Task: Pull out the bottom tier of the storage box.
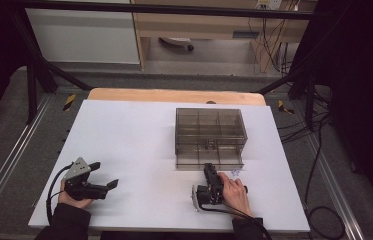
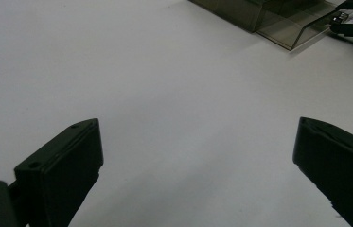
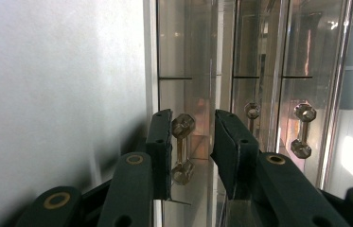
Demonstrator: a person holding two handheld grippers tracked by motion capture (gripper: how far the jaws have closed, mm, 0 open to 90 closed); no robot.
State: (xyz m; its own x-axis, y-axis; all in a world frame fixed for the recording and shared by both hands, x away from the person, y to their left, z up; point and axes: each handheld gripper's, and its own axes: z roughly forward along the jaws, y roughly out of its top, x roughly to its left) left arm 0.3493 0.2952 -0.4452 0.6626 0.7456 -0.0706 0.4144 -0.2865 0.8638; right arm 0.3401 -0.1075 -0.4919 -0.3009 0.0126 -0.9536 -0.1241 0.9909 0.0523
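A smoky clear drawer box [image 1: 211,131] stands on the white table [image 1: 139,145], right of the middle. A low drawer [image 1: 209,162] juts from its front, also seen as the drawer [image 2: 297,26] in the left gripper view. My right gripper [image 1: 209,169] is at that front, rolled on its side. In the right gripper view its jaws [image 3: 193,137] stand on either side of a small metal dumbbell handle [image 3: 183,126]. The handle lies against one pad, with a gap to the other. My left gripper [image 1: 105,174] rests at the near left, wide open [image 2: 198,156] over bare table.
Two more metal handles [image 3: 304,130] show on neighbouring drawer fronts. A small pale thing [image 1: 235,172] lies on the table by the right hand. Beyond the far table edge are a wooden strip [image 1: 174,95], frame bars and cables [image 1: 319,150].
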